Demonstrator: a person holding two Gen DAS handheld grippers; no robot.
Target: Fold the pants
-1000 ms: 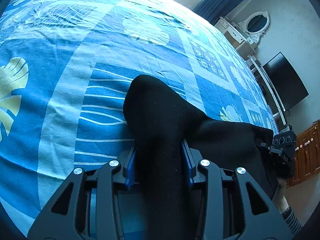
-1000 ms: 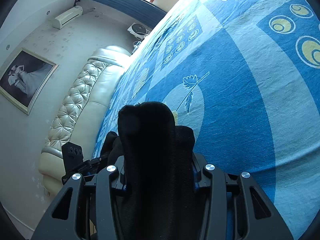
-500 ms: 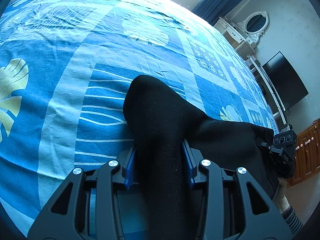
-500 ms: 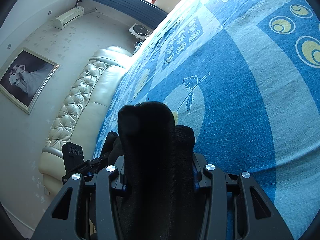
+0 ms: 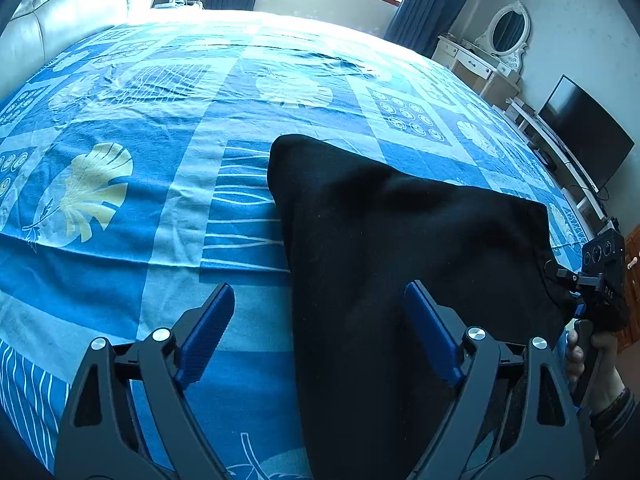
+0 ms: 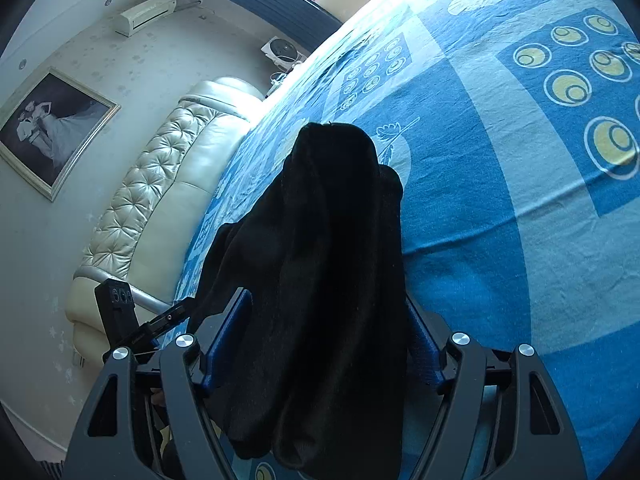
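Left wrist: left gripper [image 5: 316,332] spread wide over black pants [image 5: 400,260] on bed [image 5: 120,260], right gripper [image 6: 328,336] holds bunched edge; fold partly laid, smoothing and further folds left.

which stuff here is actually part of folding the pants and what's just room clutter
Part of the job:
black pants
left hand-held gripper, jaws open
right hand-held gripper, fabric between its jaws
bedsheet

Just there:
headboard
television
vanity mirror
framed picture
air conditioner
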